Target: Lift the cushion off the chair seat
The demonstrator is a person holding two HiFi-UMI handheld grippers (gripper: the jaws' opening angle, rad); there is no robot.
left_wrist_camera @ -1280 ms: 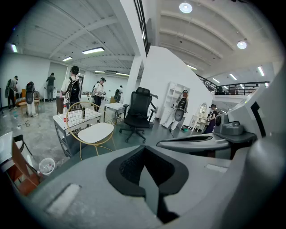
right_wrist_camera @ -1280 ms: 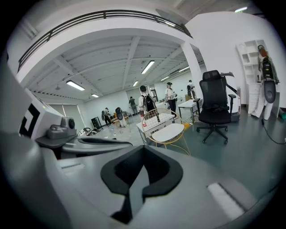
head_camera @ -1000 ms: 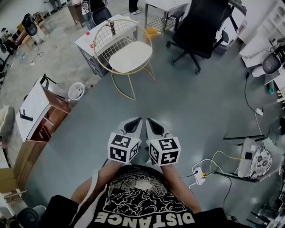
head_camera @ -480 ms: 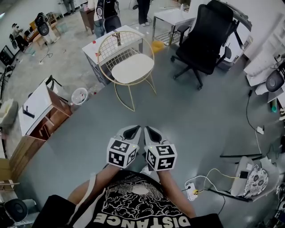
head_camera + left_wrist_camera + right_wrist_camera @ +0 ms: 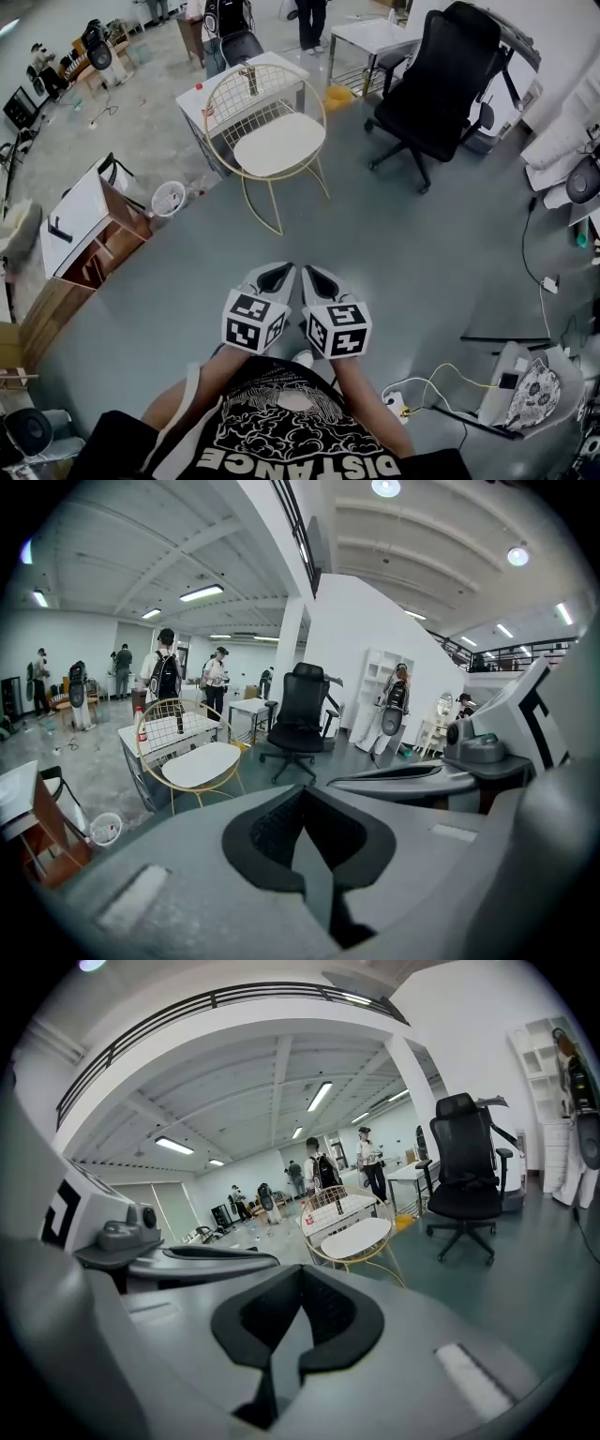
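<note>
Standing on a grey floor [image 5: 403,244], I look down at a wide workshop space. At the far right sits a black office chair [image 5: 439,80], on its wheeled base and well apart from everything I hold. At the left edge a wooden cabinet [image 5: 86,246] with a white top stands tilted to my view. Ahead and a little left of centre is a white table [image 5: 199,92], and just in front of it a gold wire chair [image 5: 246,92] with a round basket back. The cushion [image 5: 279,144] is white and lies flat on that chair's seat, filling it, with nothing touching it.

Both tongs are close to my chest, side by side, pointing toward the wire chair and well short of it. My left tongs [image 5: 278,275] have their jaws together with nothing between them. My right tongs [image 5: 317,278] are the same: jaws closed and empty. Their marker cubes nearly touch.

A small white bin [image 5: 169,199] stands on the floor between cabinet and wire chair.
</note>
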